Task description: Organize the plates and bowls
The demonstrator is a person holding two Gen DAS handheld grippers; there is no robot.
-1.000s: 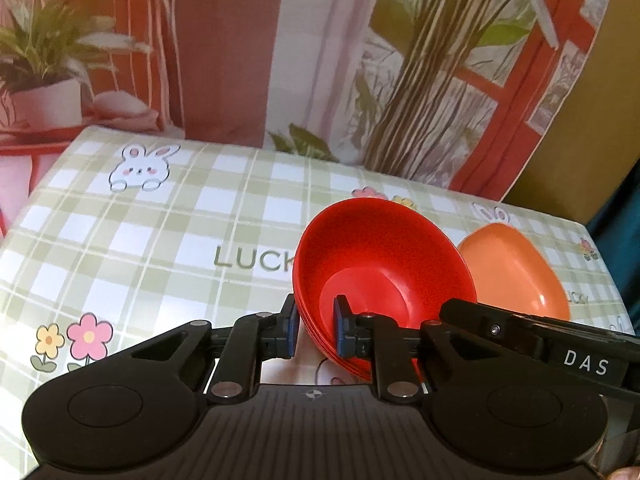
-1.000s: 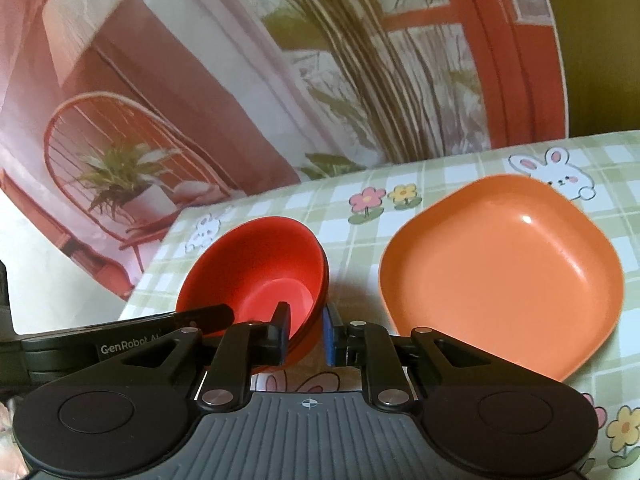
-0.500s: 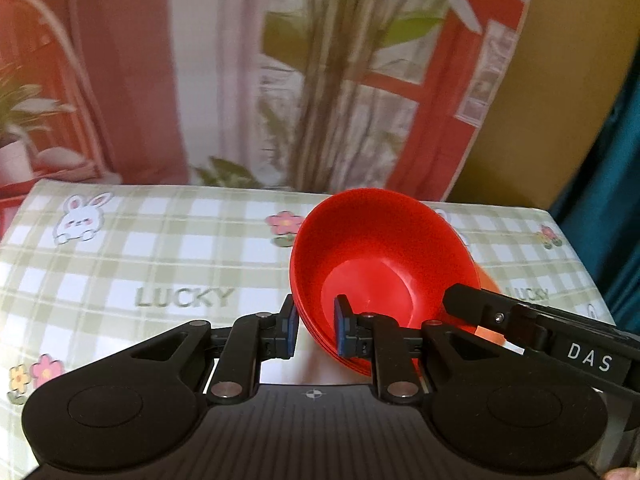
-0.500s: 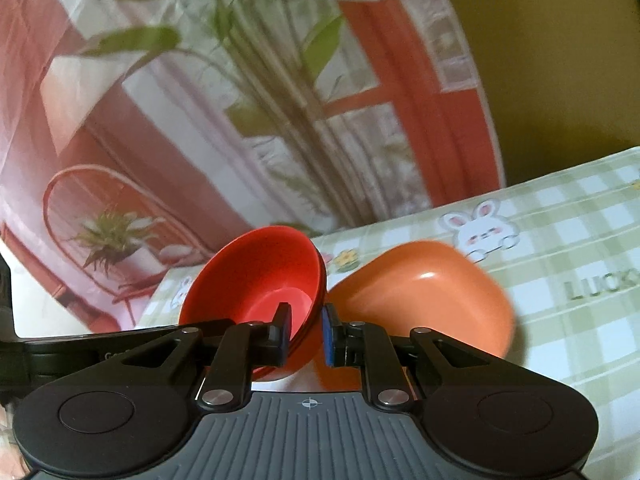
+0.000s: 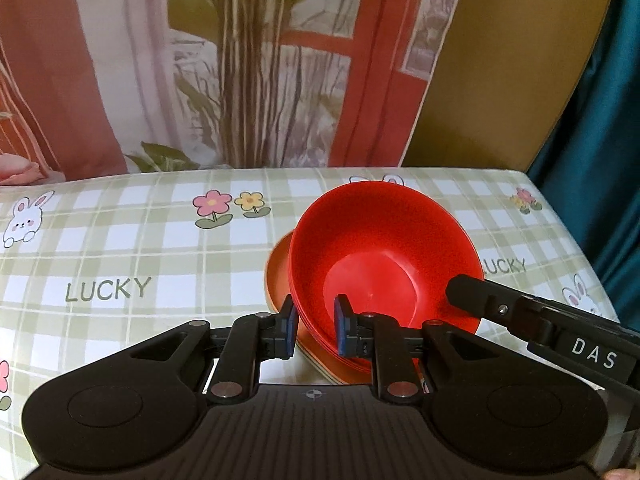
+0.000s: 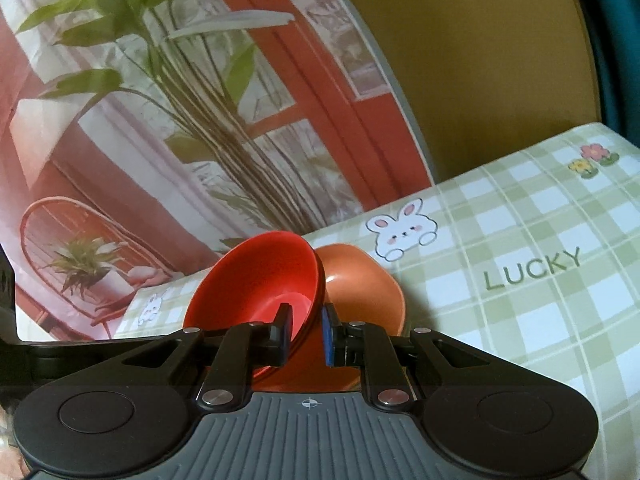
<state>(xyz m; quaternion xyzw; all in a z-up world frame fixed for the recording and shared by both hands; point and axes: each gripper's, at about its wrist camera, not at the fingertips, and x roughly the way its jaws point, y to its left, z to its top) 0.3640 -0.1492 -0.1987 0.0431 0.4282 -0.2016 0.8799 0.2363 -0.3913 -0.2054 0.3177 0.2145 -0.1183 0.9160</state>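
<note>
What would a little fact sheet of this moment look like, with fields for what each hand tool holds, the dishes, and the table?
left tool: closed on the near rim of the red bowl
right tool: closed on the same bowl's opposite rim
red bowl: tilted, gripped from both sides, over the orange plate
orange plate: under and behind the bowl; contact unclear
table: green checked cloth with bunnies, flowers, "LUCKY"
backdrop: printed plant and red window

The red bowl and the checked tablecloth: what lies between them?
The orange plate lies under the red bowl, above the tablecloth; the left wrist view shows this best. Both grippers' fingers clamp the bowl's rim.
</note>
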